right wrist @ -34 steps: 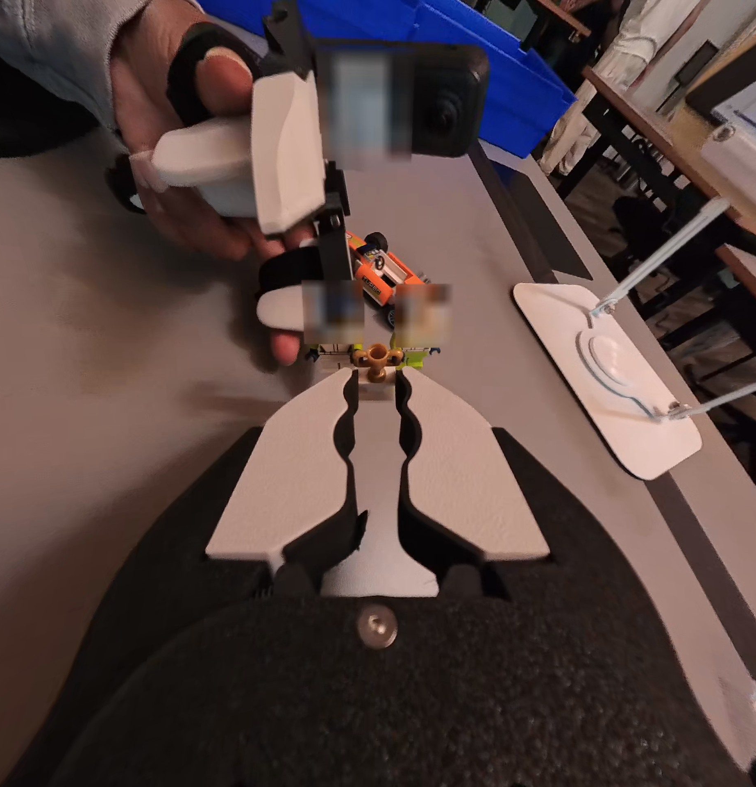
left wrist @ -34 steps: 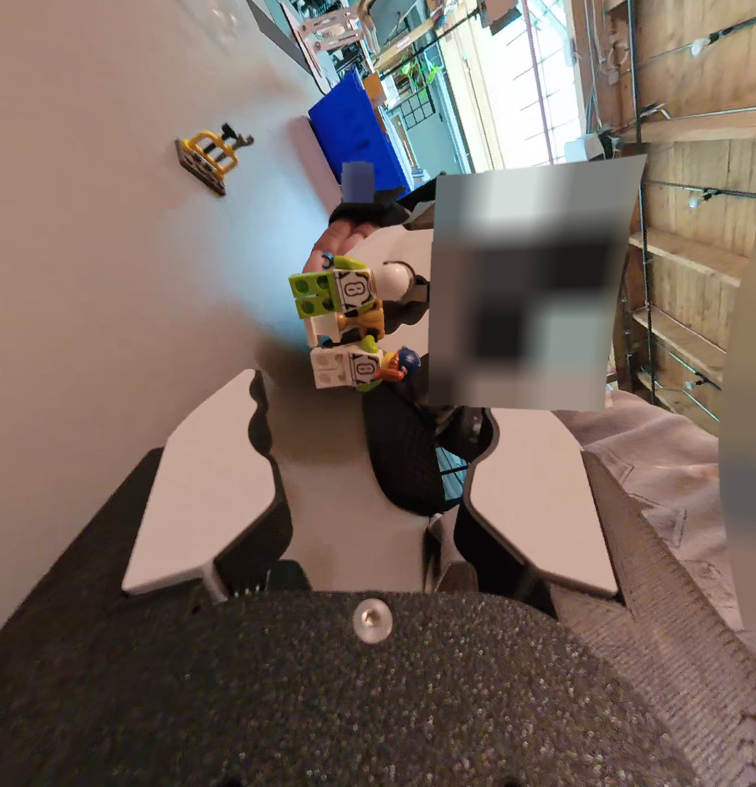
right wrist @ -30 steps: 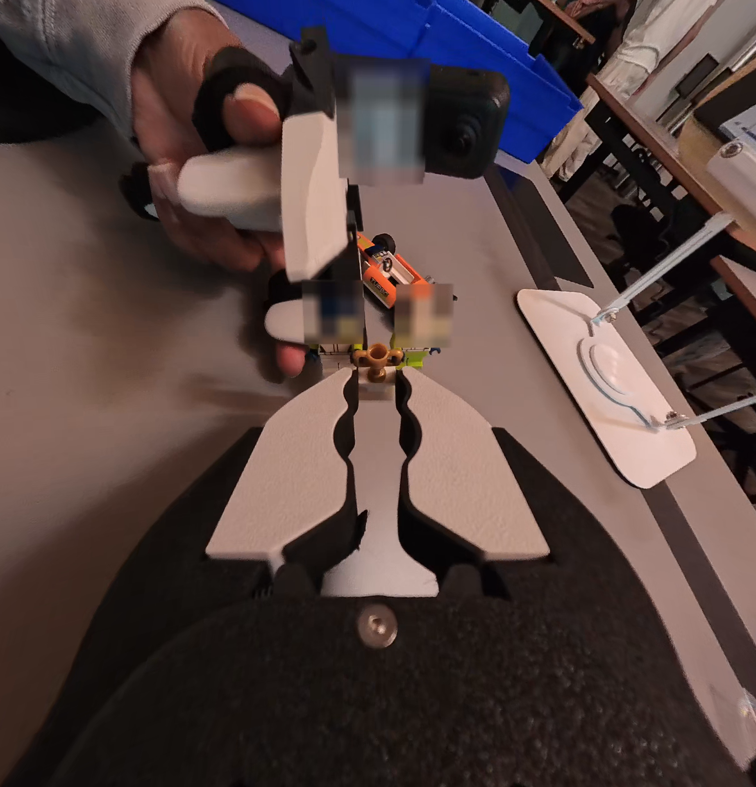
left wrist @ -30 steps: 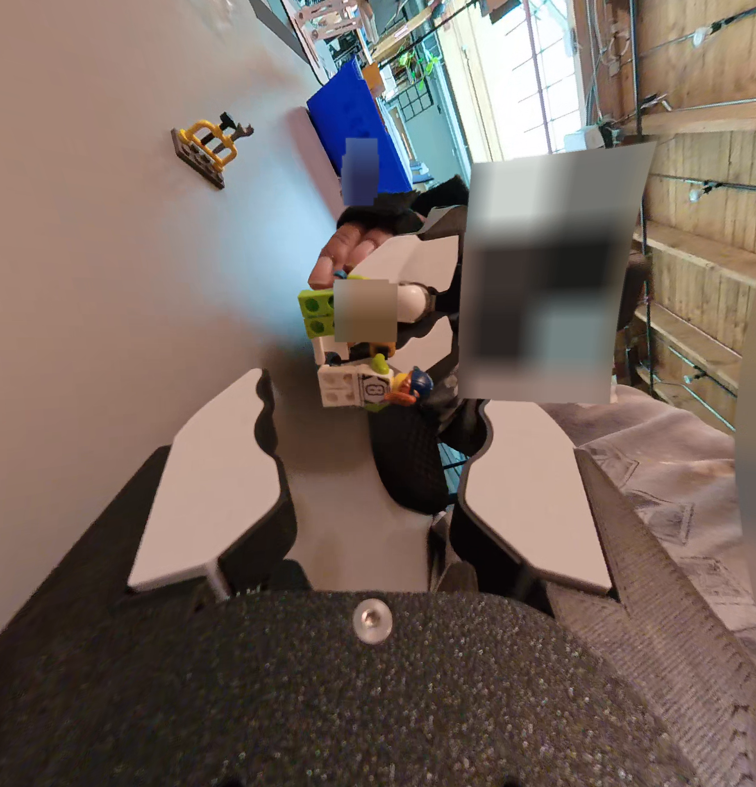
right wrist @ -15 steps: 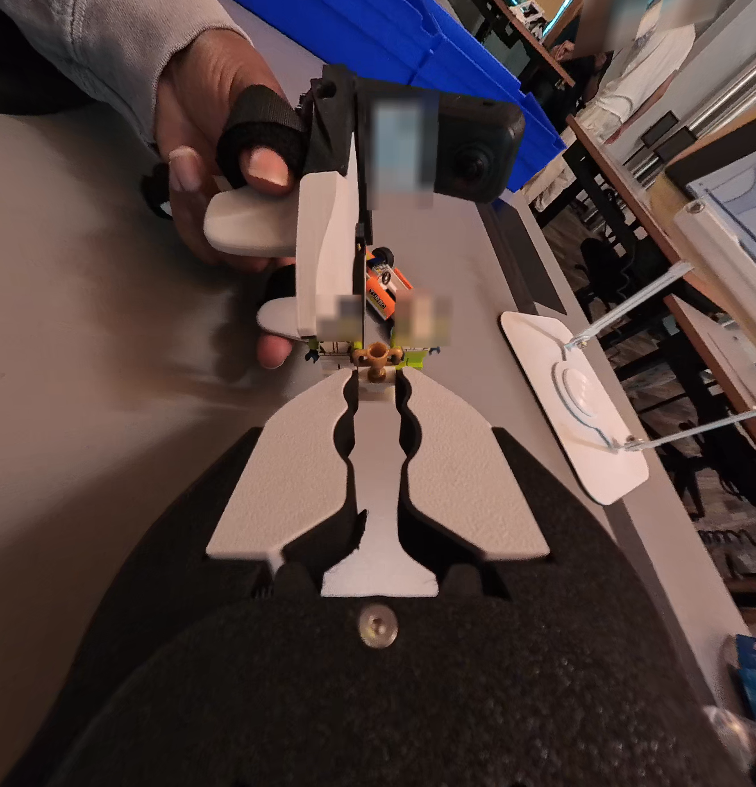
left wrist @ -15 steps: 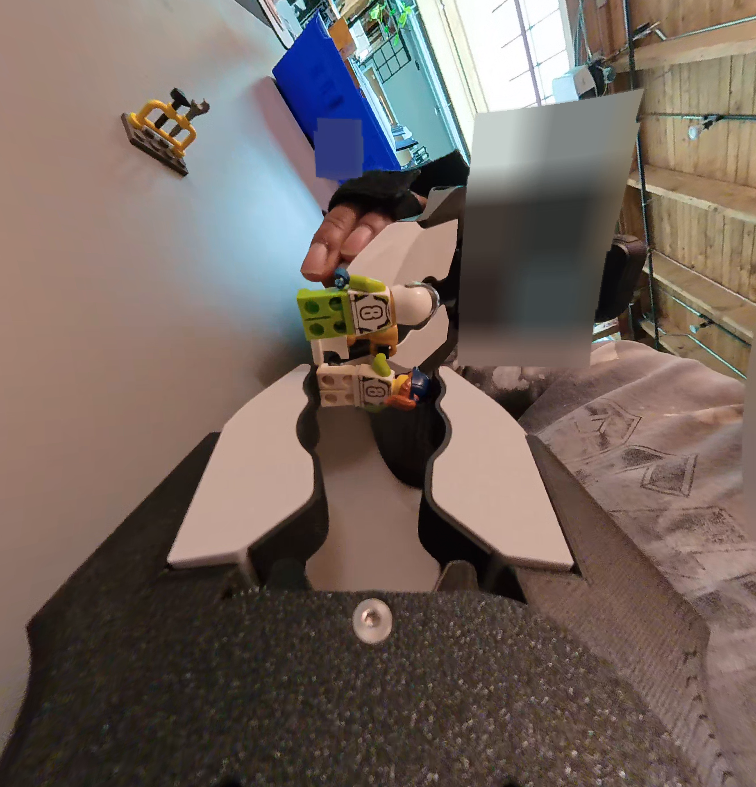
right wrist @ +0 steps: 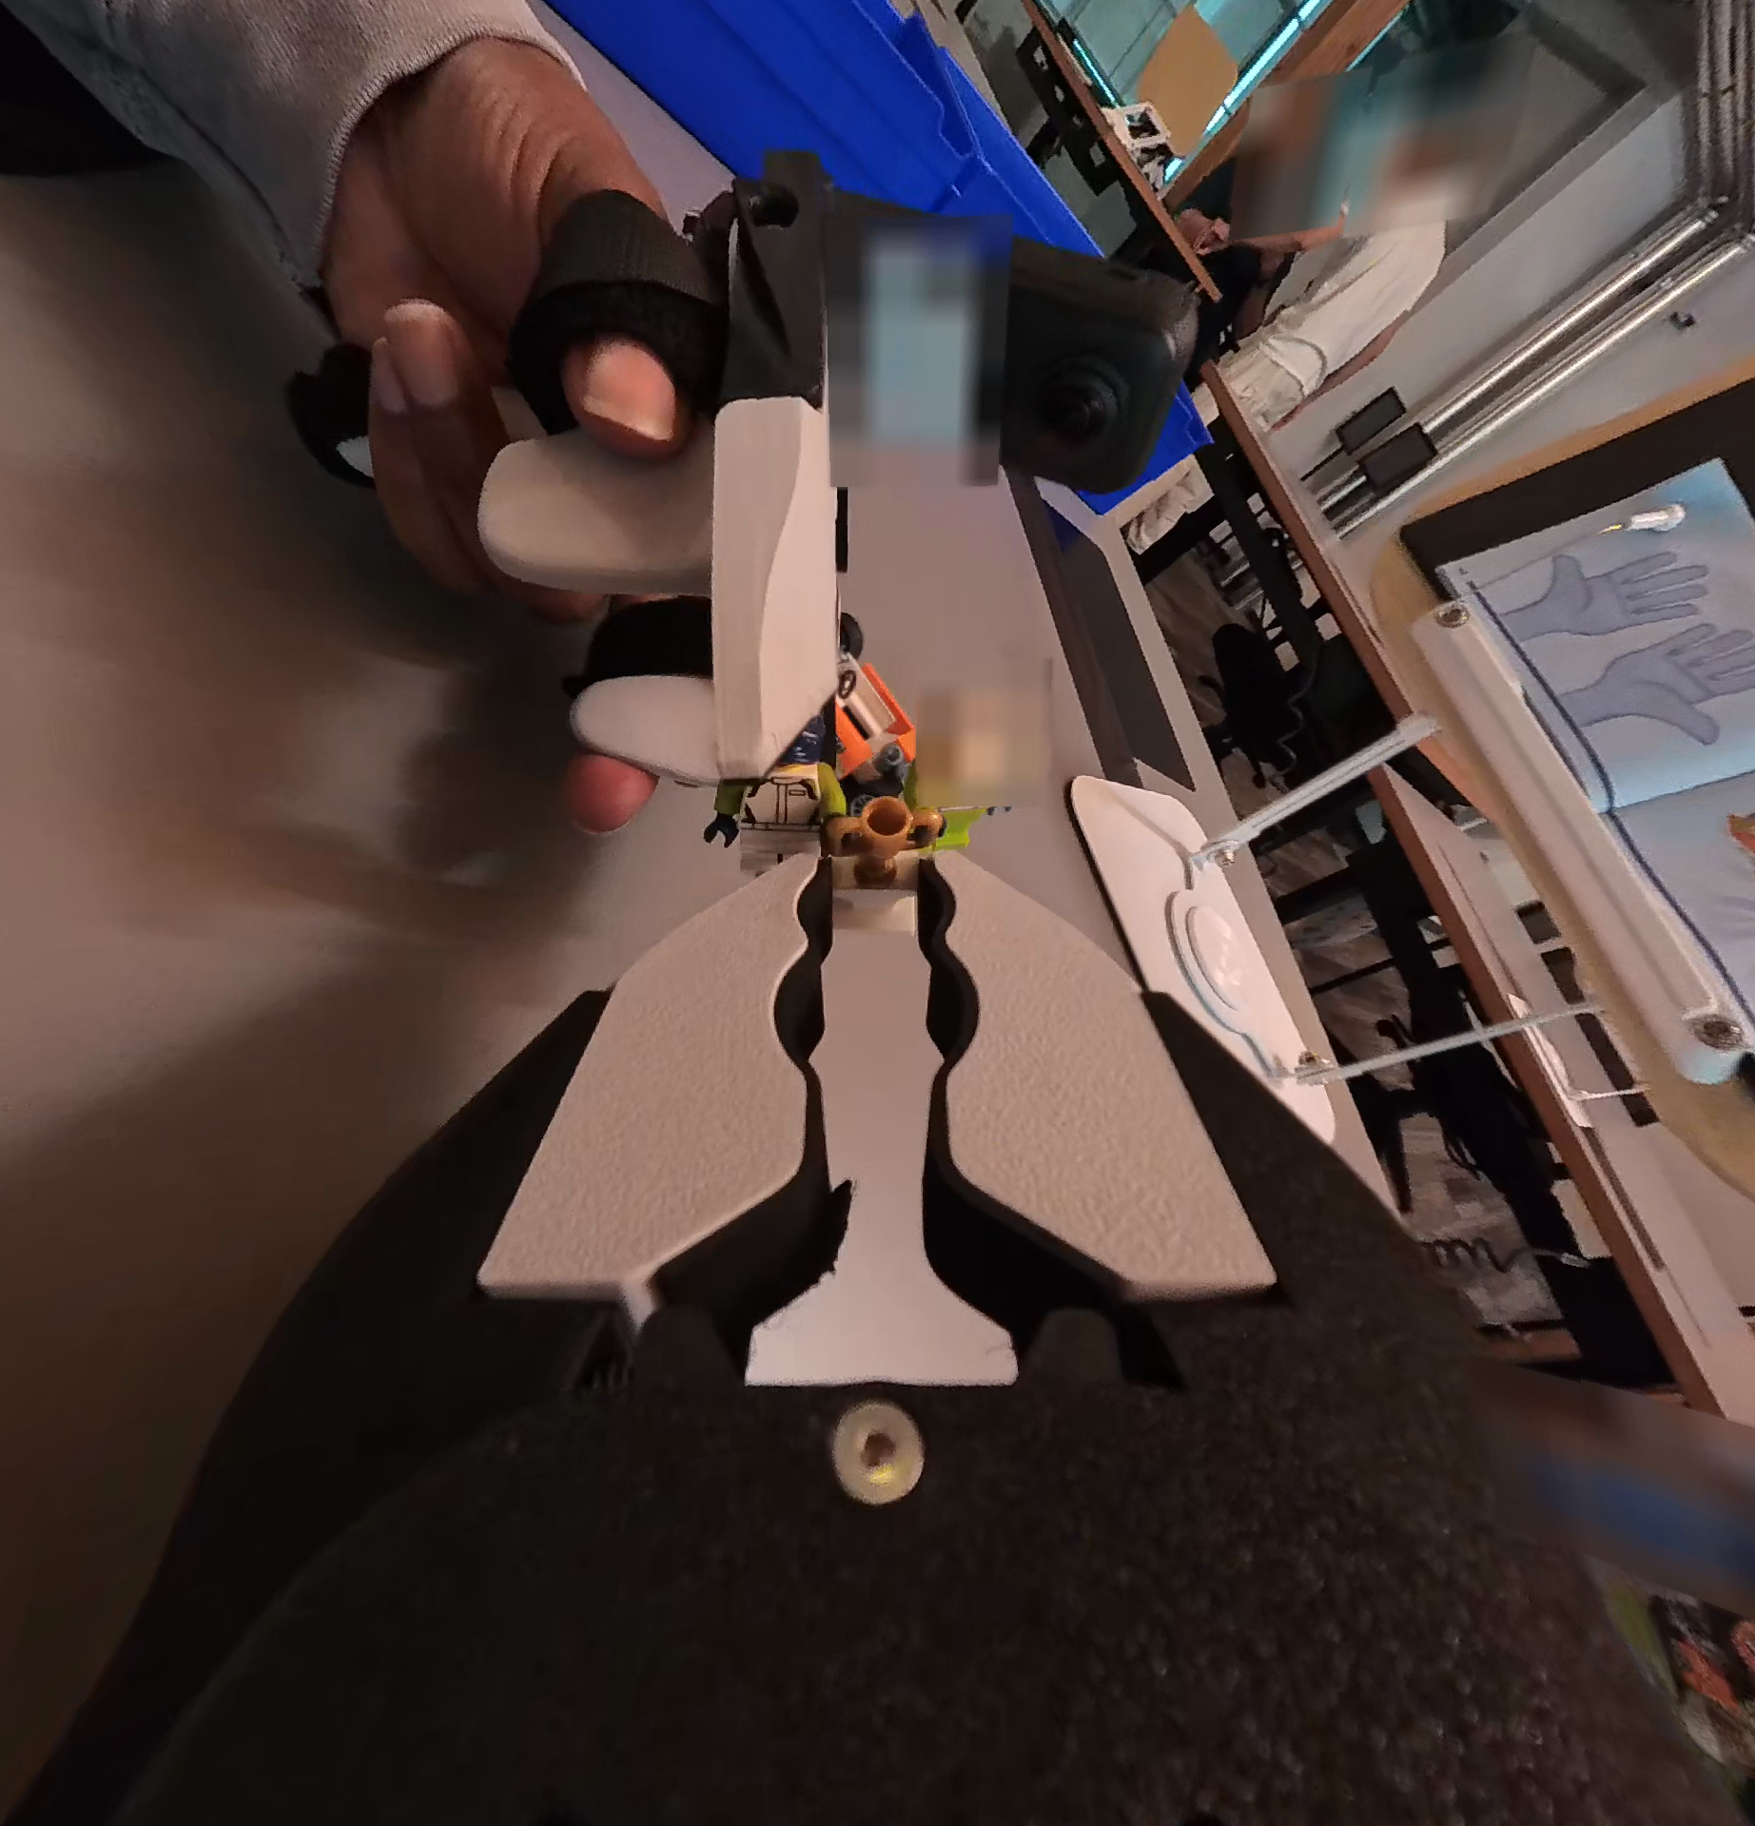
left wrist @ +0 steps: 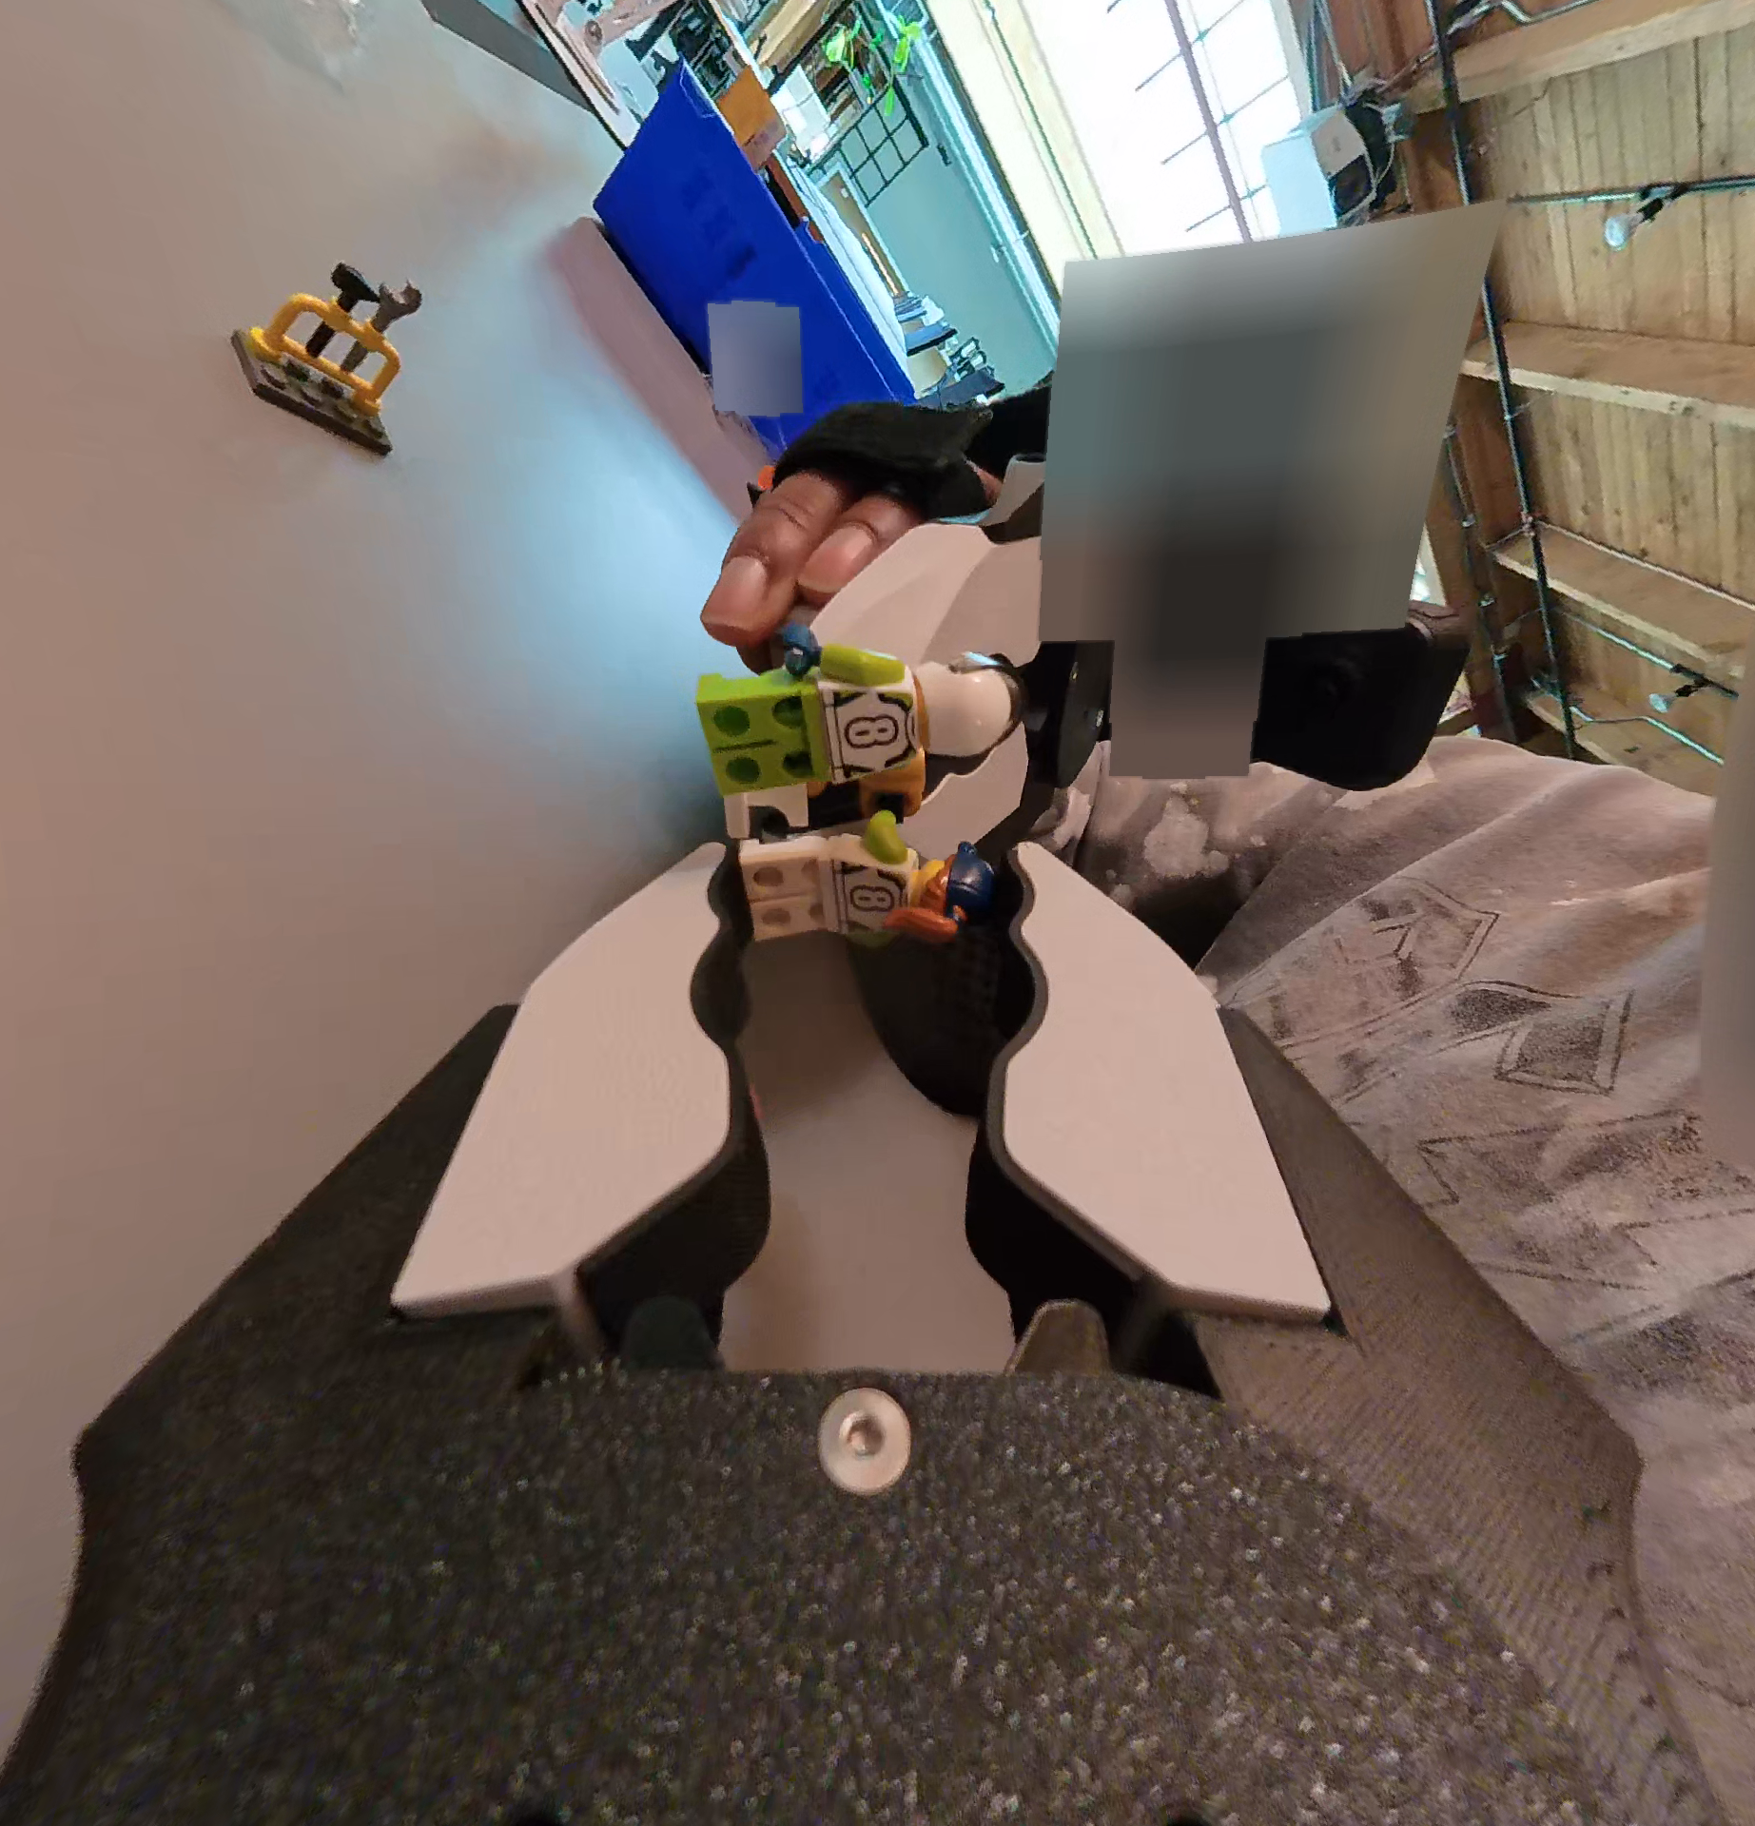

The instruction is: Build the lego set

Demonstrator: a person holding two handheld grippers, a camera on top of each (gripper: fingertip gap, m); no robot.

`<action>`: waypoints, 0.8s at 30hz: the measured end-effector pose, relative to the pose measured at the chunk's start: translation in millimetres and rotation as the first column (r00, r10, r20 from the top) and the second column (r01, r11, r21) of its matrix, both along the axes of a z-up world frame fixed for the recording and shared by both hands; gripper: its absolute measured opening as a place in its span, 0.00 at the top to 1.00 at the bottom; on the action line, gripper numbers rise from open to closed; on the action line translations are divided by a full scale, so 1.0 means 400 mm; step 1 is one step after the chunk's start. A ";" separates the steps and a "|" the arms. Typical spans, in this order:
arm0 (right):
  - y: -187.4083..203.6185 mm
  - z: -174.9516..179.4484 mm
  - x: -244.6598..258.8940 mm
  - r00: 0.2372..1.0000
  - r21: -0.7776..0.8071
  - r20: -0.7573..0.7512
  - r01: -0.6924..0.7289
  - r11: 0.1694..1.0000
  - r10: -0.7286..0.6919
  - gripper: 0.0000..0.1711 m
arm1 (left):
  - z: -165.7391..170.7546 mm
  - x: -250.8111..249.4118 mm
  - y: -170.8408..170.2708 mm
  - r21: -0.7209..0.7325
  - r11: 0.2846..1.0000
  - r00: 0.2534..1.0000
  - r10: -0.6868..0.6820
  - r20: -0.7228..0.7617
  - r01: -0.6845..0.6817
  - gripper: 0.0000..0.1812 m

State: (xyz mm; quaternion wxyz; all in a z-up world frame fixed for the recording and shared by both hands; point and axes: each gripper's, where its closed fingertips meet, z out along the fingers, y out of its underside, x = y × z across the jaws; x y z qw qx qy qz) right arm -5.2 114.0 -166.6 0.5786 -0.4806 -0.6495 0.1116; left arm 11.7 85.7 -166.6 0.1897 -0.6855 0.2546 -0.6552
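My right gripper [right wrist: 873, 879] is shut on a small white brick [right wrist: 875, 901] that carries a gold trophy [right wrist: 878, 828] and two minifigures, and holds it above the grey table. In the left wrist view, one minifigure has green legs and a white helmet [left wrist: 834, 731]. The other has white legs and a blue cap [left wrist: 853, 901]. My left gripper [left wrist: 868, 870] is shut on the white-legged minifigure, one fingertip at its feet and one at its cap. In the right wrist view the left gripper's finger [right wrist: 769, 632] comes down edge-on onto that minifigure [right wrist: 779, 805].
A yellow tool rack on a dark plate [left wrist: 318, 361] sits on the table [left wrist: 260, 692]. An orange car [right wrist: 871, 726] stands behind the figures. Blue bins [right wrist: 853, 109] line the table's far edge. A white pad with a wire stand [right wrist: 1199, 949] lies to the right.
My left gripper has moved in and its wide-open fingers have closed around the white-legged minifigure. My right gripper has stayed shut on the white brick.
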 end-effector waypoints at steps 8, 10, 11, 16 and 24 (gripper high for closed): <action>0.004 0.003 -0.005 1.000 0.024 -0.001 0.030 0.999 -0.030 0.91 | -0.002 -0.006 0.005 0.069 0.997 0.999 0.020 -0.033 -0.018 0.73; 0.004 0.011 -0.006 0.999 0.043 -0.012 0.040 0.998 -0.039 0.91 | 0.004 -0.005 0.005 0.113 0.993 0.999 0.025 -0.041 -0.020 0.74; 0.004 0.016 -0.006 0.999 0.054 -0.021 0.044 0.998 -0.043 0.91 | 0.009 -0.006 0.005 0.116 0.993 0.999 0.028 -0.035 -0.023 0.74; 0.004 0.035 -0.009 0.997 0.105 -0.048 0.061 0.993 -0.057 0.91 | 0.029 -0.002 0.001 0.154 0.987 0.999 0.040 -0.008 -0.038 0.70; -0.002 0.047 -0.013 0.997 0.163 -0.047 0.075 0.984 -0.068 0.91 | 0.030 -0.005 -0.001 0.206 0.977 0.999 0.051 -0.019 -0.046 0.73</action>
